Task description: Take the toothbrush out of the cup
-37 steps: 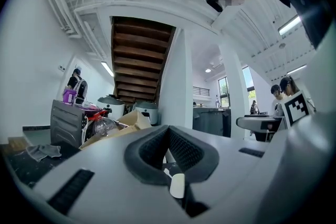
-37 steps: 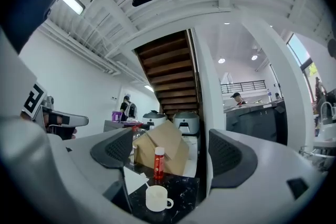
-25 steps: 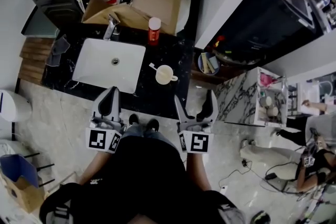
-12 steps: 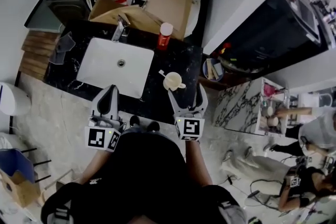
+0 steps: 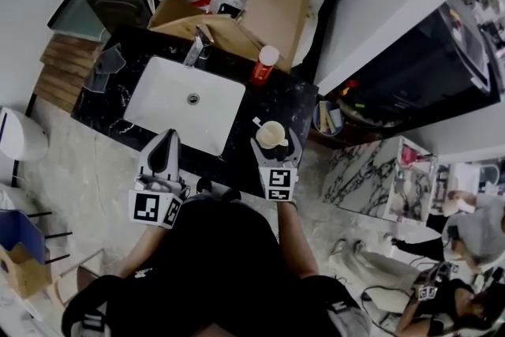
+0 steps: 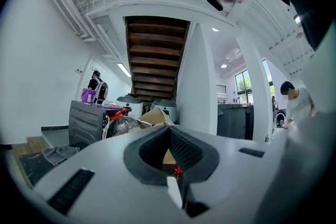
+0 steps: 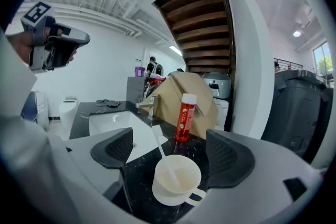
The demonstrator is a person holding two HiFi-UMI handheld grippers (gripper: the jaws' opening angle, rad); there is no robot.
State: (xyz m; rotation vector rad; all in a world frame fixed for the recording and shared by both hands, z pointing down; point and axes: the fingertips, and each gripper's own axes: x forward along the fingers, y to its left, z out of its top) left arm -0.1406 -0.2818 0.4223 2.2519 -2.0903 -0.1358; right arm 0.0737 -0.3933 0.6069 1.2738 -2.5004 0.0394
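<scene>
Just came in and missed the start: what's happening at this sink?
A person works at a black counter with a gripper in each hand. The right gripper is open, with the white cup between its jaws; the toothbrush stands in the cup, not yet gripped. The left gripper is shut and empty, held in front of the sink.

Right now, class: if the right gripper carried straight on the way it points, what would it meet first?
Most likely the cup, sitting low between the open jaws of the right gripper, with the toothbrush leaning out of it. The red bottle stands farther back, though depth is unclear.
</scene>
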